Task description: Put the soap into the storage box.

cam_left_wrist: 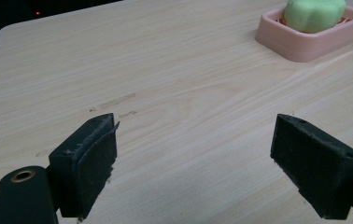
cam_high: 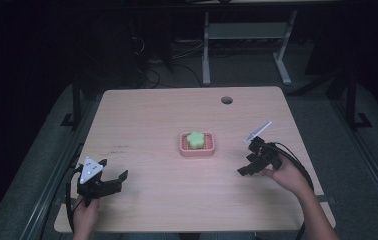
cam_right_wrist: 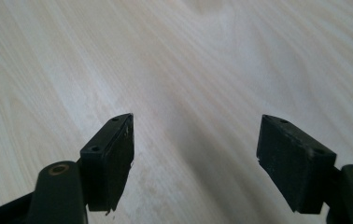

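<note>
The left gripper (cam_high: 111, 175) sits at the near left of the table (cam_high: 142, 110), jaws spread and empty. The green soap (cam_high: 195, 138) lies mid-table in its pink dish (cam_high: 196, 150) (long axis left-right). The right gripper (cam_high: 245, 169) is nearer it, jaws also spread, aimed down at bare wood.
</note>
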A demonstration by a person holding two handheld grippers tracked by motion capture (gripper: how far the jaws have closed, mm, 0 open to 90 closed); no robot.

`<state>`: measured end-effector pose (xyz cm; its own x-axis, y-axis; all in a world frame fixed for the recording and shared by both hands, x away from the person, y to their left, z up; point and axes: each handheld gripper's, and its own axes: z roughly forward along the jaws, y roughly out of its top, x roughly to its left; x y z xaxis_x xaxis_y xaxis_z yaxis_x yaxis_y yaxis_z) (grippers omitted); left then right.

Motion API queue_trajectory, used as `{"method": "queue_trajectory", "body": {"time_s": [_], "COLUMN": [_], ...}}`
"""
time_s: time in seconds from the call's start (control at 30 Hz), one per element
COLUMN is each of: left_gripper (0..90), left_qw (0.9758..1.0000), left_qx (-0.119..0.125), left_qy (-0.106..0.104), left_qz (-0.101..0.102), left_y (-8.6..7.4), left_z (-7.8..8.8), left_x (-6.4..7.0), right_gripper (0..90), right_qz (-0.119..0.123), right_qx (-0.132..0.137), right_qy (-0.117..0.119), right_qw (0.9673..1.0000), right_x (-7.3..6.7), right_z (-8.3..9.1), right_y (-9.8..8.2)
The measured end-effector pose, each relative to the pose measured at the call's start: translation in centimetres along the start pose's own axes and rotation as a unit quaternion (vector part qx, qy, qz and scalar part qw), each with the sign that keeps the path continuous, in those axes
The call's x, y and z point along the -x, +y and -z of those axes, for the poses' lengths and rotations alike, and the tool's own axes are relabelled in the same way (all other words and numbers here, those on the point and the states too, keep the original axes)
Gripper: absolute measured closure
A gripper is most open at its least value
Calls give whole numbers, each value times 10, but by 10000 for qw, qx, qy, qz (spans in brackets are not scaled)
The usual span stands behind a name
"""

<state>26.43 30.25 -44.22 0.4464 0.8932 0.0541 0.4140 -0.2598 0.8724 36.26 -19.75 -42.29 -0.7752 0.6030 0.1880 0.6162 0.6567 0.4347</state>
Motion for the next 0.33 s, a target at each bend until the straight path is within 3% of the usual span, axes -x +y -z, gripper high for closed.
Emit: {"method": "queue_trajectory", "body": {"time_s": [0.33], "left_gripper": [143], "left_qw": [10000], "left_qx": [0], "left_qy": [9], "left_qz": [19], "left_y": [-1], "left_z": [-1], "left_x": [0], "right_gripper": [271], "right_qz": [-109], "right_qx": [365], "right_qy": [-42], "right_qw": [9993], "right_x": [-12], "right_z": [7], "right_y": [-40]}}
